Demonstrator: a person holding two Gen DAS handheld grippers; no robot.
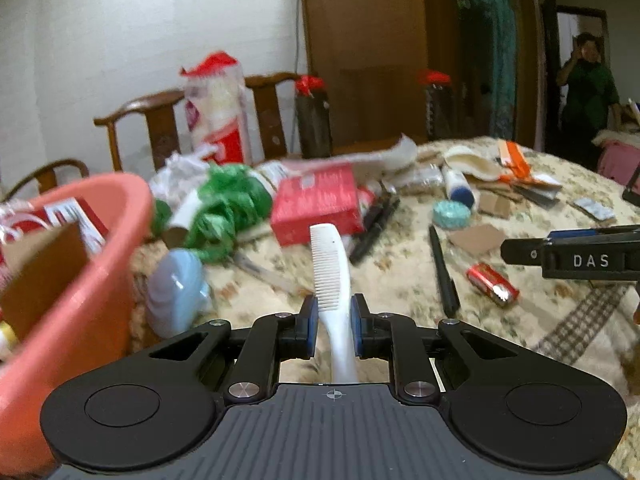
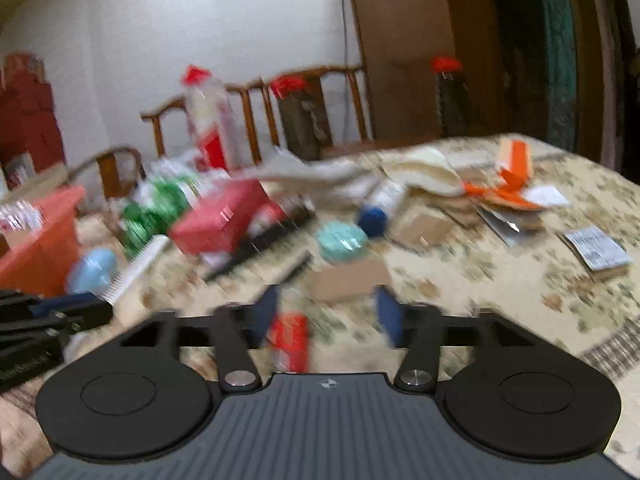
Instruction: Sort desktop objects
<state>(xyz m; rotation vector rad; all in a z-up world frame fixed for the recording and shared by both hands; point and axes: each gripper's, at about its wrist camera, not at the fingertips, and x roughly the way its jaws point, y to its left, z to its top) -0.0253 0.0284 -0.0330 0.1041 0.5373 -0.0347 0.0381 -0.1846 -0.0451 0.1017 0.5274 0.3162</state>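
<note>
My left gripper point(image 1: 334, 320) is shut on the handle of a white comb point(image 1: 330, 268), whose teeth stick up and forward. It hovers just right of a pink basin point(image 1: 80, 280). My right gripper point(image 2: 328, 316) is open, its blue pads point(image 2: 390, 316) wide apart. A small red cylinder point(image 2: 290, 340) lies on the tablecloth between the jaws, nearer the left one, and that view is blurred. In the left wrist view the same red cylinder point(image 1: 492, 284) rests below the right gripper point(image 1: 528, 254). The comb point(image 2: 138, 270) and left gripper point(image 2: 92, 312) show at the right wrist view's left edge.
The floral tablecloth point(image 1: 400, 280) carries a red box point(image 1: 316, 204), green bag point(image 1: 228, 204), light blue object point(image 1: 176, 292), black pen point(image 1: 444, 276), teal round tin point(image 1: 452, 214), cardboard pieces point(image 2: 348, 280) and orange packaging point(image 2: 512, 172). Wooden chairs point(image 1: 160, 120) stand behind. A person point(image 1: 588, 88) stands far right.
</note>
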